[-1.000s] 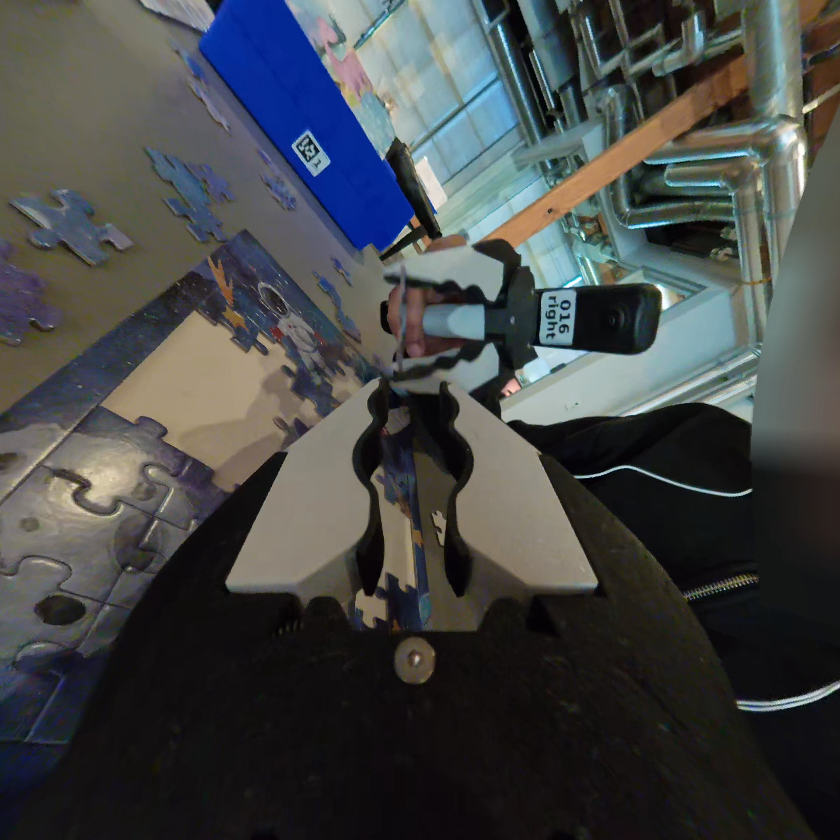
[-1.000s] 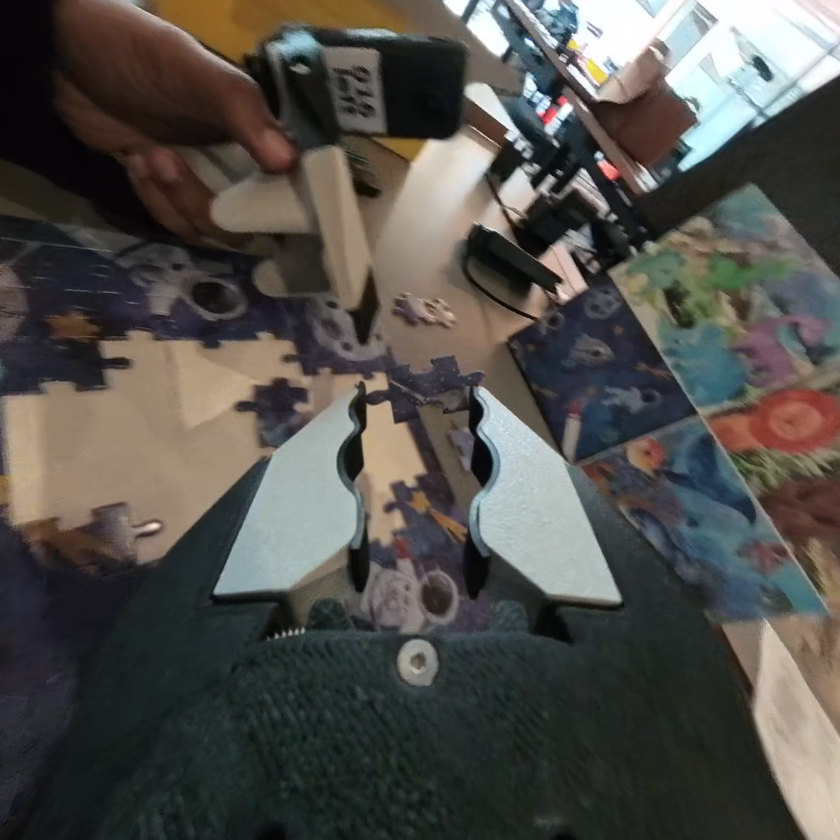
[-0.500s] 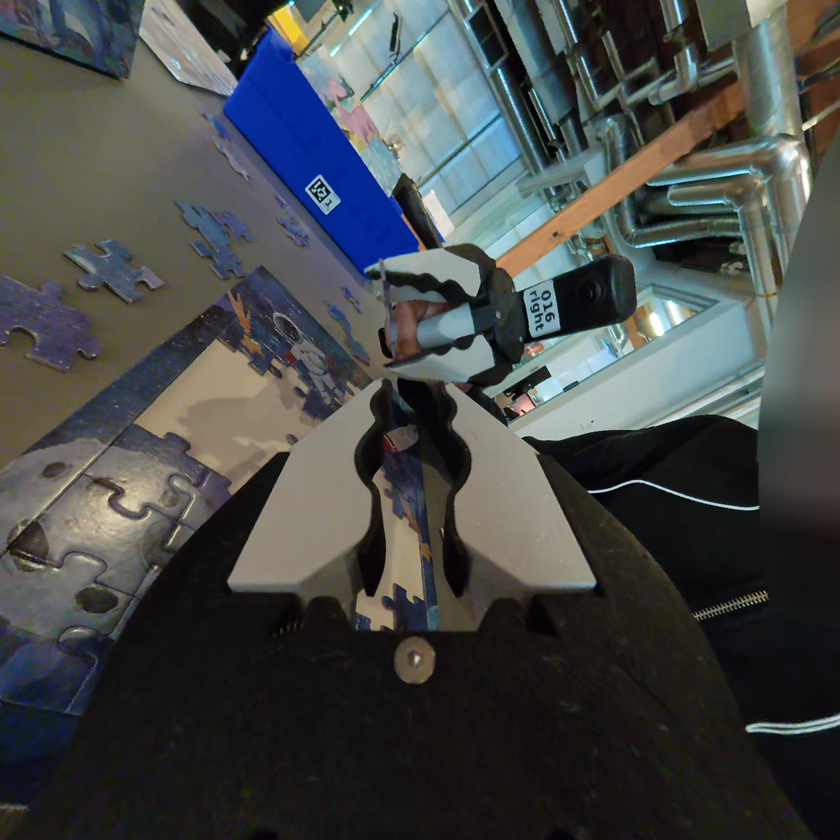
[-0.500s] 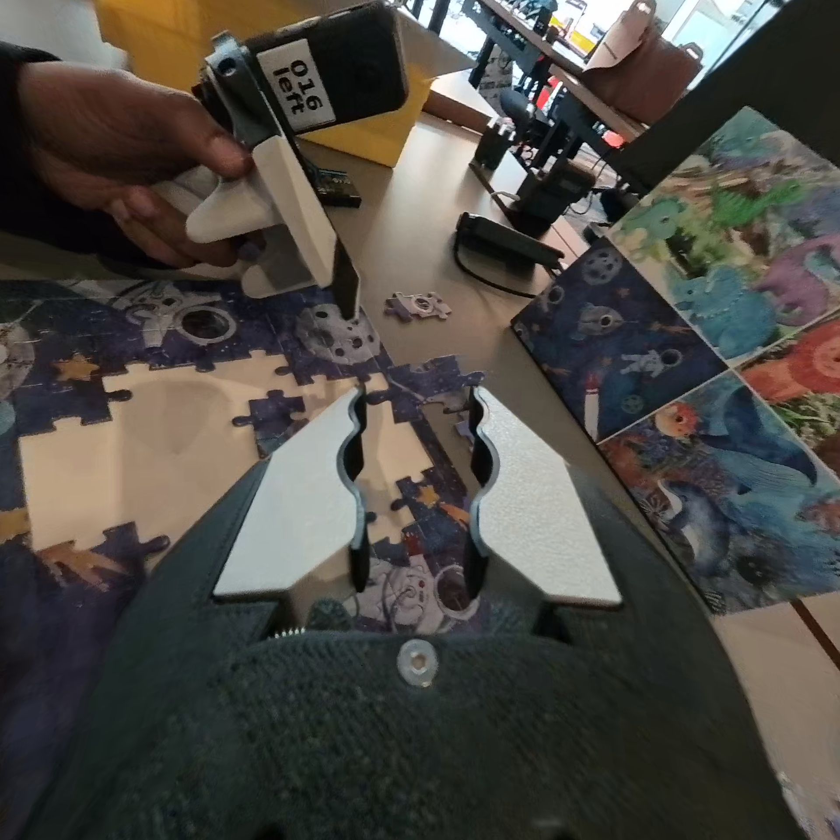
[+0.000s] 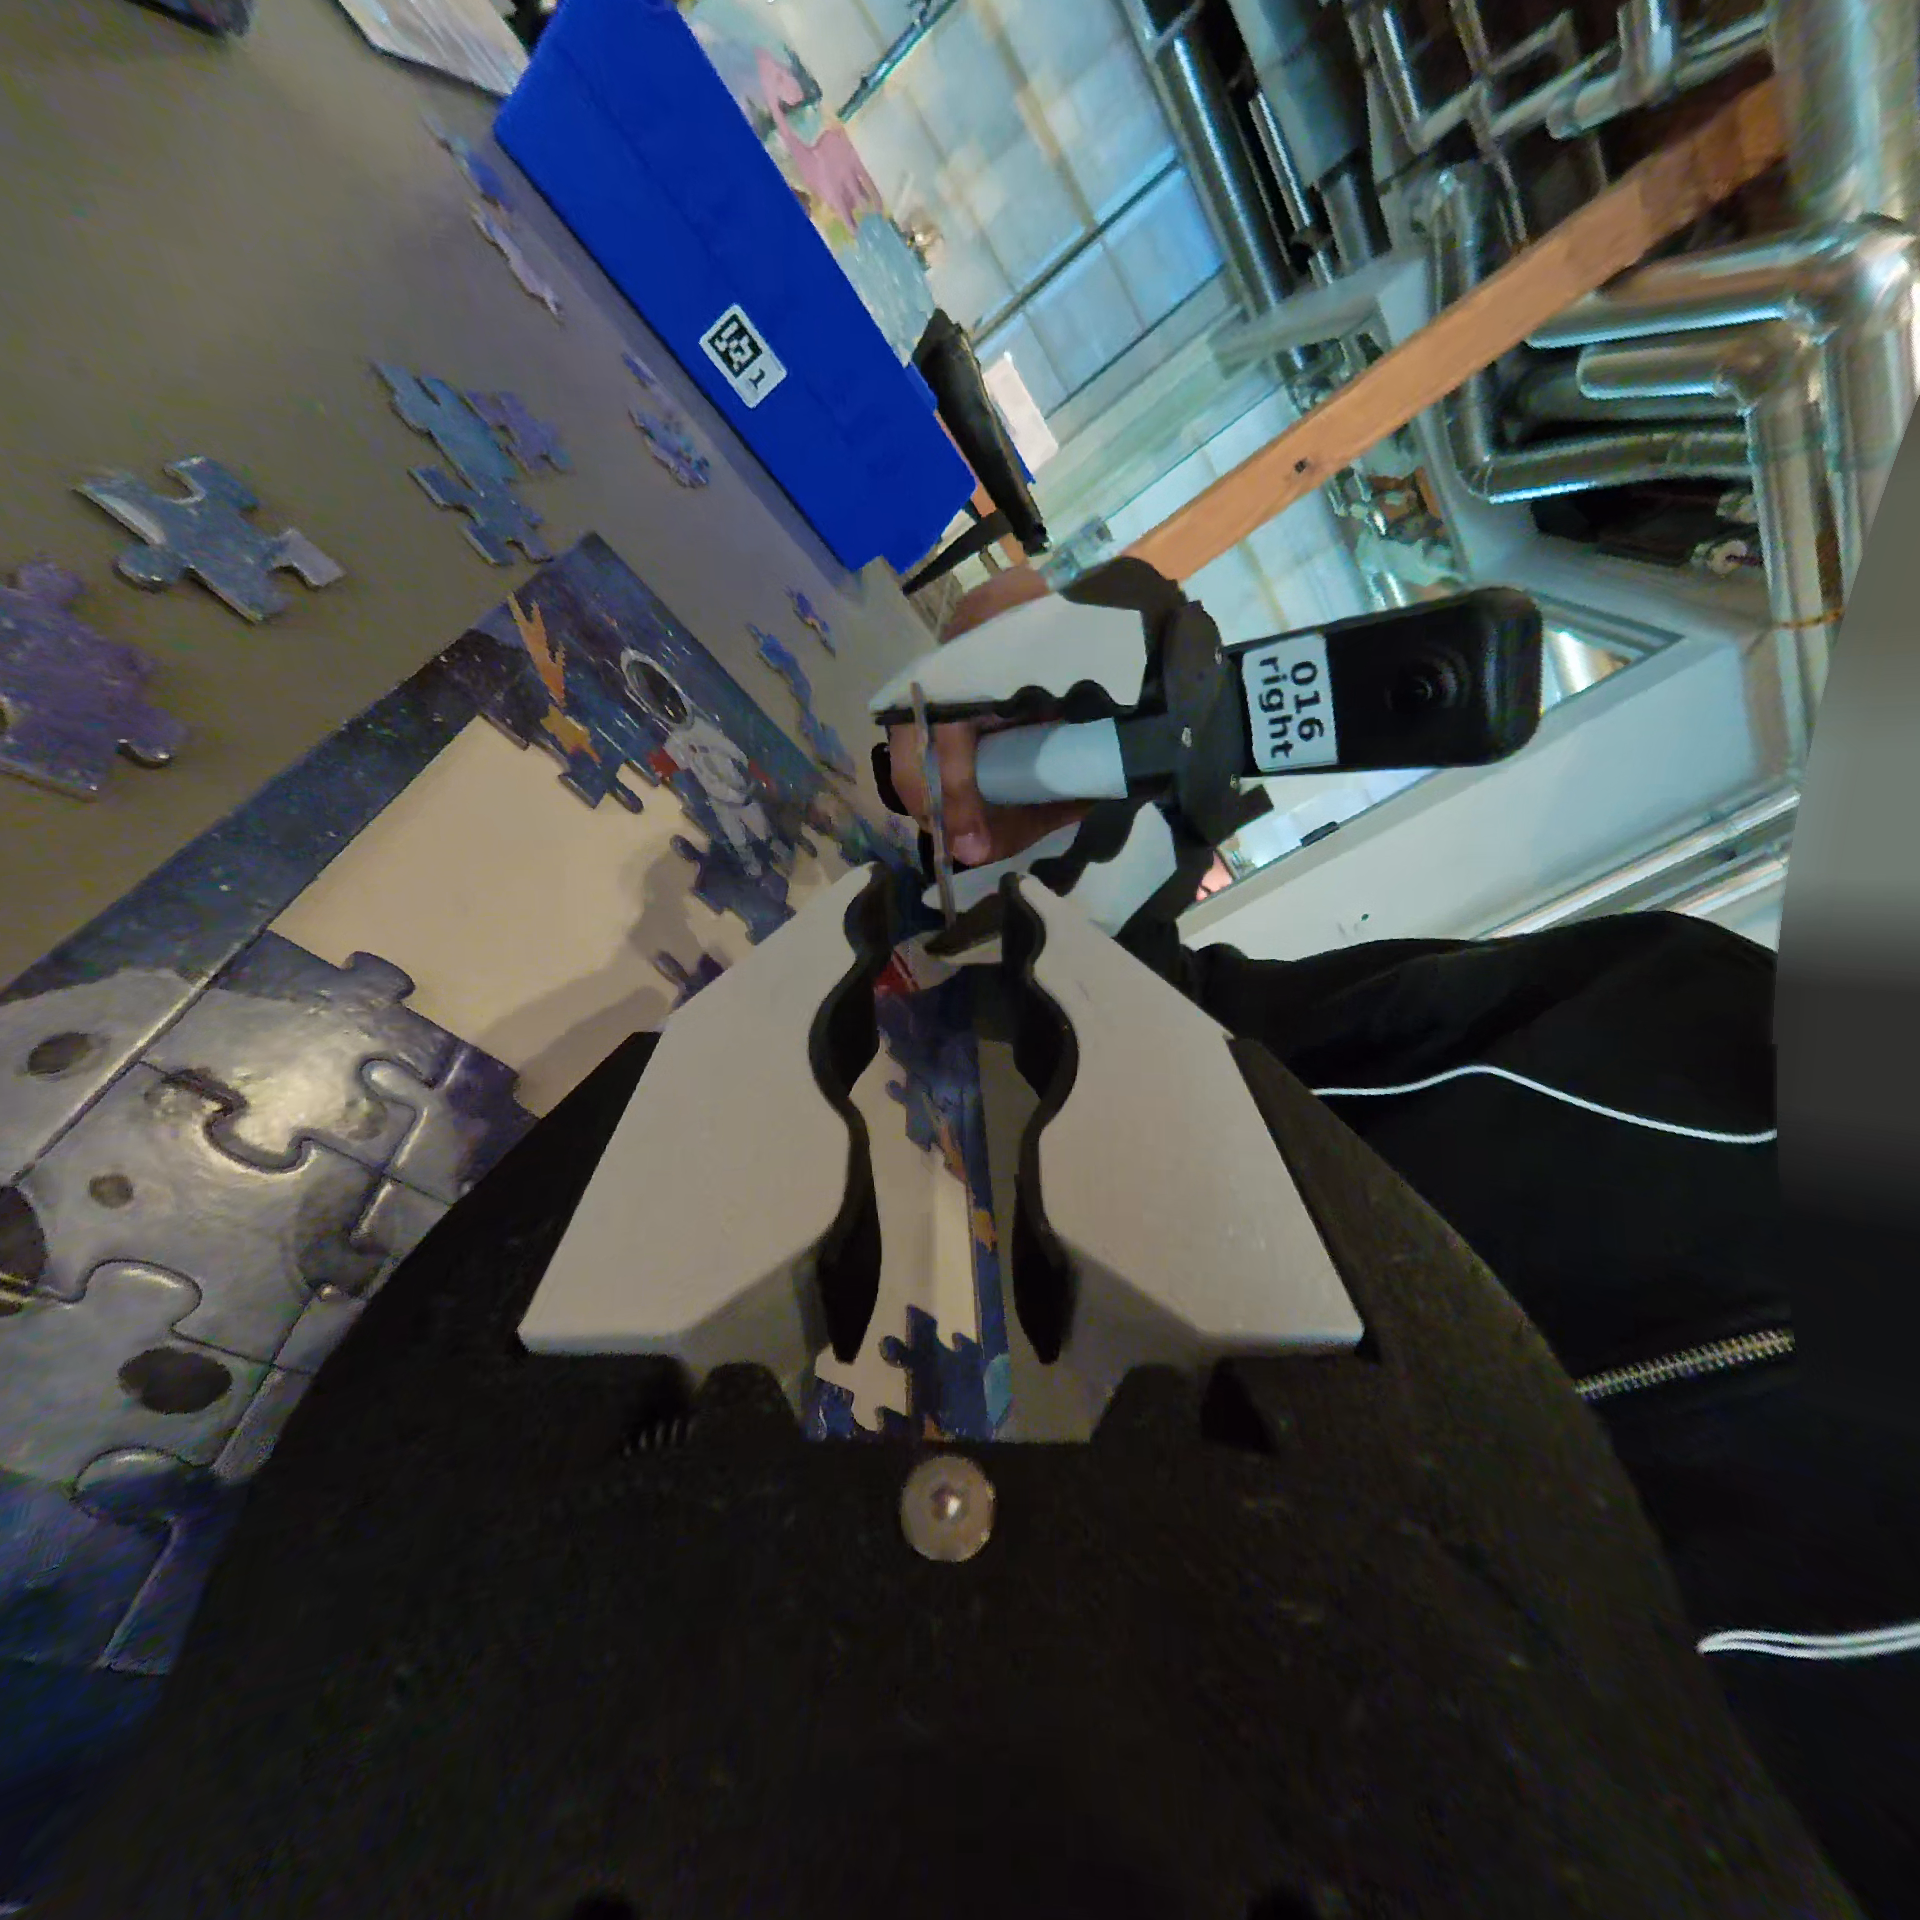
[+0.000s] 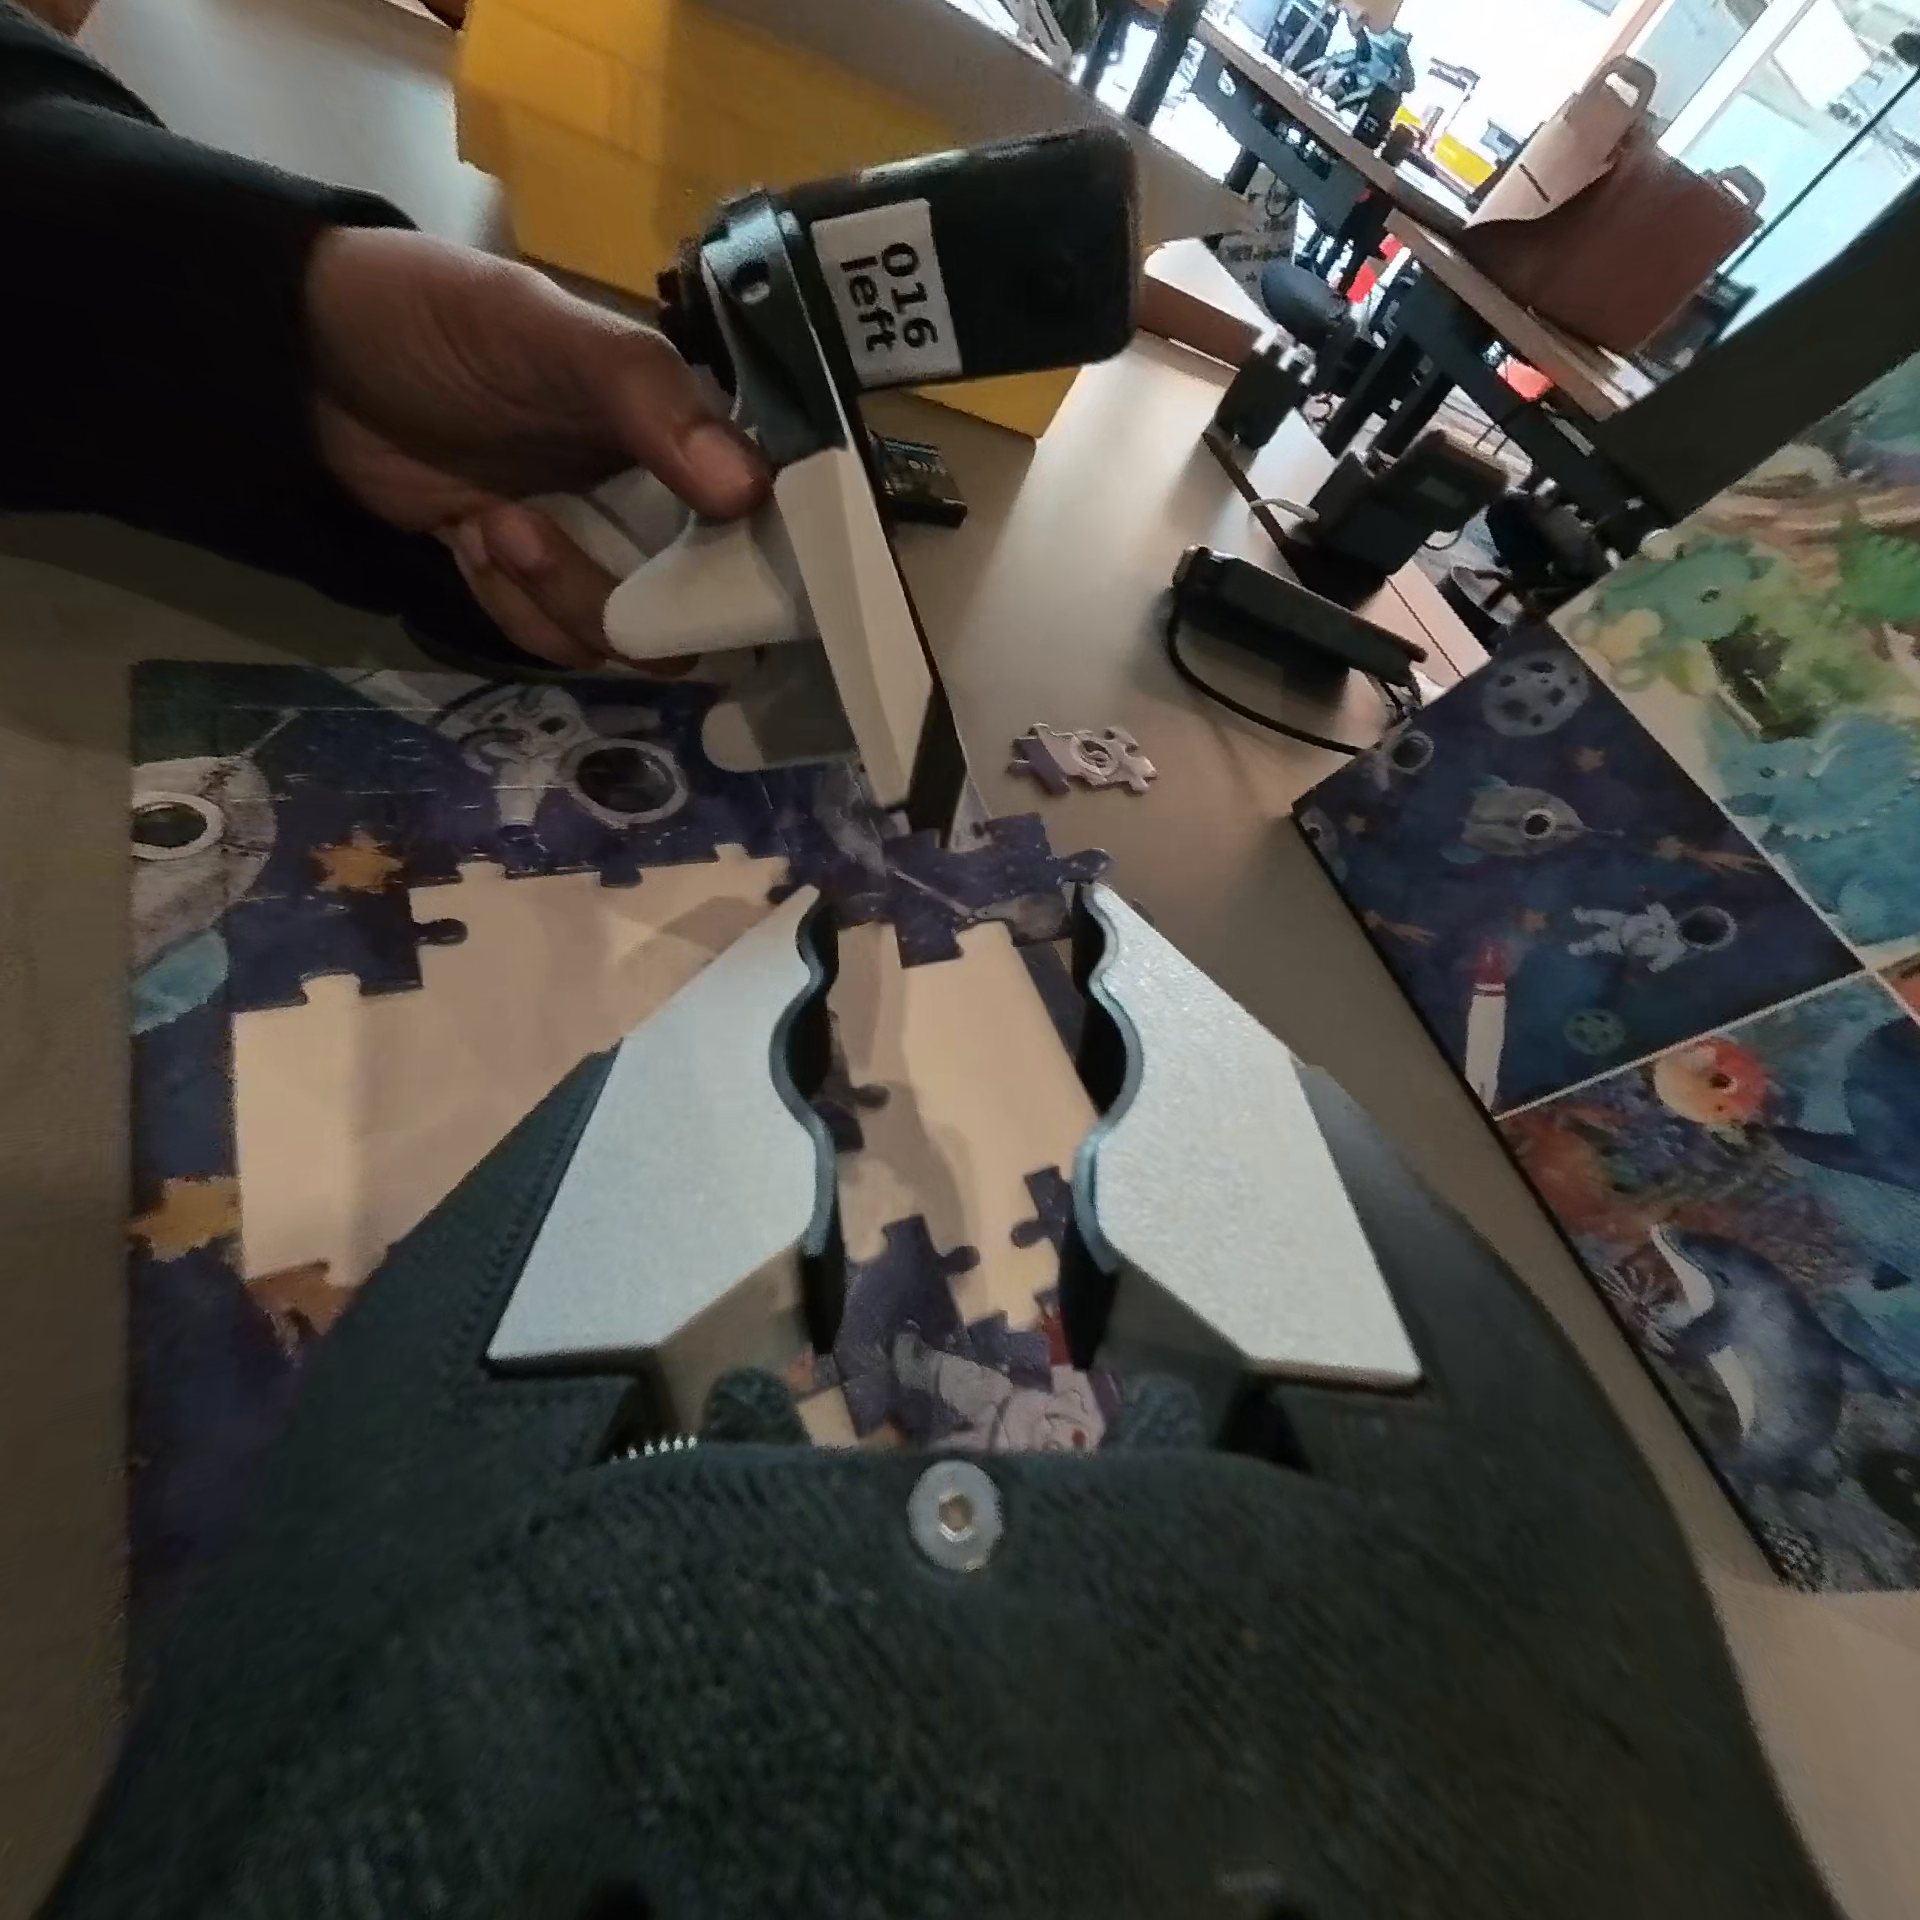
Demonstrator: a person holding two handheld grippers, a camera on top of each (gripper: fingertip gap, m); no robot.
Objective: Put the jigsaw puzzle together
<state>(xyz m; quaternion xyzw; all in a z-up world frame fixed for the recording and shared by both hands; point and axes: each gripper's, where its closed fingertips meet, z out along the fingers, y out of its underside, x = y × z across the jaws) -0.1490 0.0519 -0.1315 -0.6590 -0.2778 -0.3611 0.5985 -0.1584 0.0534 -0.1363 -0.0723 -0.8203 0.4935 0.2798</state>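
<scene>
— Where's the puzzle (image 6: 343, 914)?
— Centre-left of my right view, flat on the surface (image 6: 1122, 644). Right hand-held gripper (image 6: 948, 925) apart, empty; left hand-held gripper (image 5: 940, 914) apart, tips over the puzzle.

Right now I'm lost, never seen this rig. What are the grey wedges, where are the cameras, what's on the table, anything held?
No robot: a person holds a two-finger gripper in each hand, with a camera looking along its fingers. The grey wedges are those fingers. One picture looks along the left gripper, the other along the right gripper, and there a hand points the left one's tips down at the puzzle. On the table: a half-built space puzzle with an unfilled middle, loose pieces, a blue box. Both jaws stand apart; nothing visibly held.
</scene>
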